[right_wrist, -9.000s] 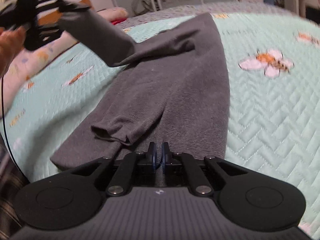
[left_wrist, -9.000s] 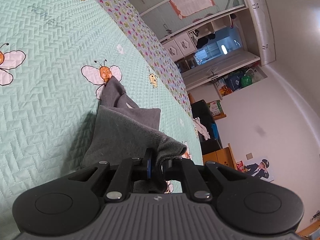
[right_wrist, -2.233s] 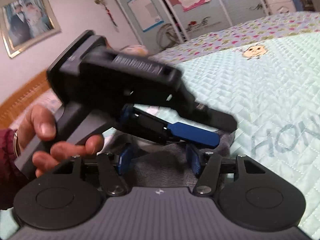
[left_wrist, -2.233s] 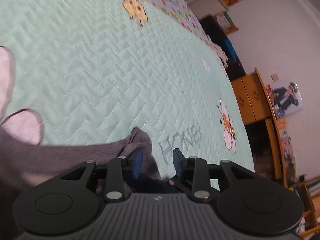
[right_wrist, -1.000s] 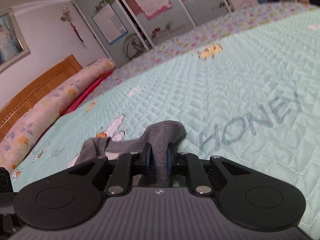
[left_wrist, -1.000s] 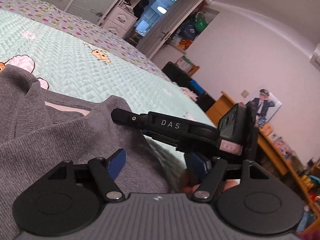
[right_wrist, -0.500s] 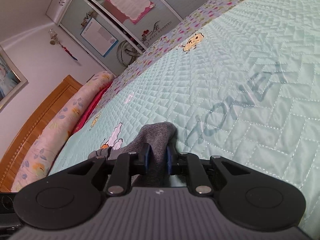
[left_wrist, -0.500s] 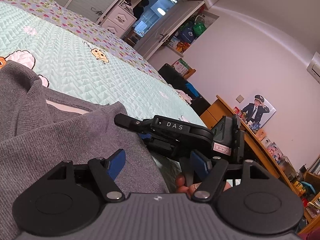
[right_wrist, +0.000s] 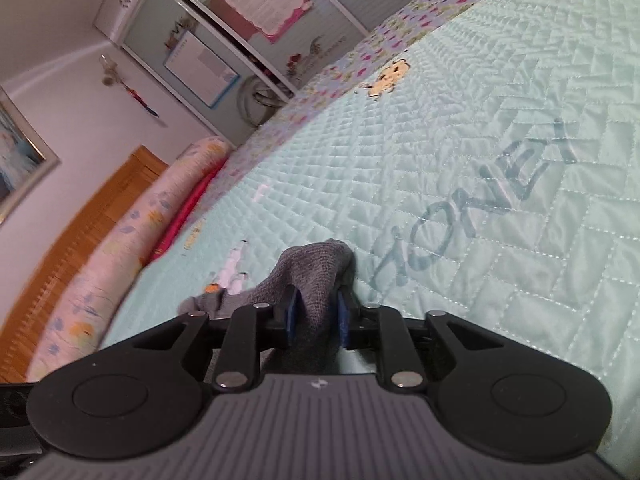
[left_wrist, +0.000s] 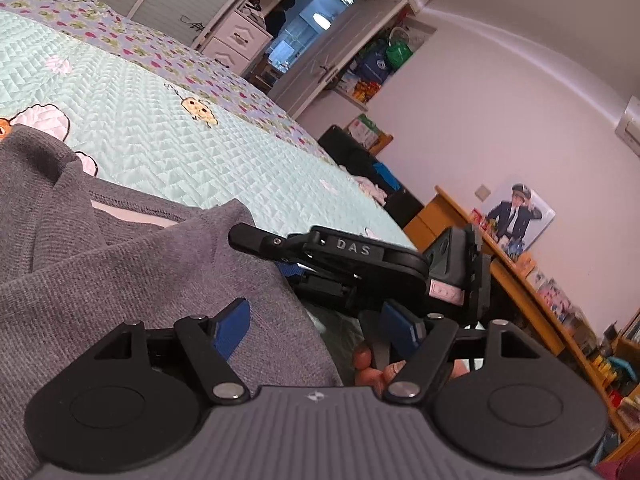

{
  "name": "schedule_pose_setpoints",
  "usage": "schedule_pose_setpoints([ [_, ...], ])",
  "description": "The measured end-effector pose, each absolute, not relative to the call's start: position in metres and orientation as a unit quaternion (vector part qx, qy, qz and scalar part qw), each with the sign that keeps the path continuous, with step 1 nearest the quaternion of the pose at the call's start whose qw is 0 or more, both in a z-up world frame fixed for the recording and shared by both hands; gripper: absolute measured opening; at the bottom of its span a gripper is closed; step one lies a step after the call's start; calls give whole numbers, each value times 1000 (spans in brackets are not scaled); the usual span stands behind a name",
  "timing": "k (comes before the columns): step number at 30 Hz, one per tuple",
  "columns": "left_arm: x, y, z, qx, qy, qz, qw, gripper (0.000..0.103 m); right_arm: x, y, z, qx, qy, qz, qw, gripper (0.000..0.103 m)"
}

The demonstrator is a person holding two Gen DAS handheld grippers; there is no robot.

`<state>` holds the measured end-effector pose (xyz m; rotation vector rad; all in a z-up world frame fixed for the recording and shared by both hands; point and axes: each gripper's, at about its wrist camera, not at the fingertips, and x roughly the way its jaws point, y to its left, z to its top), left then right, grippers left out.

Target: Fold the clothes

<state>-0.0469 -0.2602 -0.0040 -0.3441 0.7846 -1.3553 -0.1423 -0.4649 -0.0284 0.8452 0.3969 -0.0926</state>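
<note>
A dark grey knitted garment (left_wrist: pixel 120 264) lies on a mint-green quilted bedspread (left_wrist: pixel 168 148) printed with cartoon bees. In the left wrist view the left gripper (left_wrist: pixel 316 328) stands over the garment's near part with its blue-padded jaws wide apart; the left pad rests over the knit, the right pad is off its edge, and nothing is pinched. The garment's right edge runs diagonally from the gripper up to a raised corner, and past that edge is bare bedspread.

The right gripper (right_wrist: pixel 314 314), black and marked "DAS" as seen from the left camera, reaches in from the right at that corner. In its own view a bunched fold of the grey knit (right_wrist: pixel 316 276) stands between its jaws, which are opening; the pads sit close on either side of the fold. A person's fingertips (left_wrist: pixel 368 364) show under it.

To the right of the fold the bedspread is open, with the stitched word "HONEY" (right_wrist: pixel 472 204). A long floral bolster pillow (right_wrist: pixel 120 264) and a wooden headboard (right_wrist: pixel 80 220) bound the bed's far left side.
</note>
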Motion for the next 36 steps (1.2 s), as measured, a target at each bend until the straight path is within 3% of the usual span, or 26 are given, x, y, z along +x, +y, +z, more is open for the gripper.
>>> schedule_pose_setpoints([
  [6,-23,-232,25,-259,348,-581,688,75,-160,-482,-34,472,137,-34,870,31],
  [10,1,-260,45,-205,382,-561,705,74,-202,-479,-32,536,108,-91,833,33],
  [14,27,-302,48,-140,427,-545,708,72,-234,-461,-36,510,101,-61,852,36],
  [15,31,-311,47,-124,433,-541,710,72,-239,-460,-39,511,92,-49,853,42],
  [24,41,-352,30,-38,477,-556,680,64,-221,-478,-47,526,102,-4,844,42],
  [28,47,-355,25,-23,491,-561,666,48,-221,-477,-49,528,101,-1,843,42],
  [30,44,-358,25,1,488,-572,660,28,-221,-478,-50,533,99,1,840,42],
  [31,43,-360,25,13,485,-576,658,12,-221,-478,-51,535,97,2,839,42],
  [36,42,-367,29,15,473,-579,663,6,-222,-478,-52,540,94,3,837,42],
])
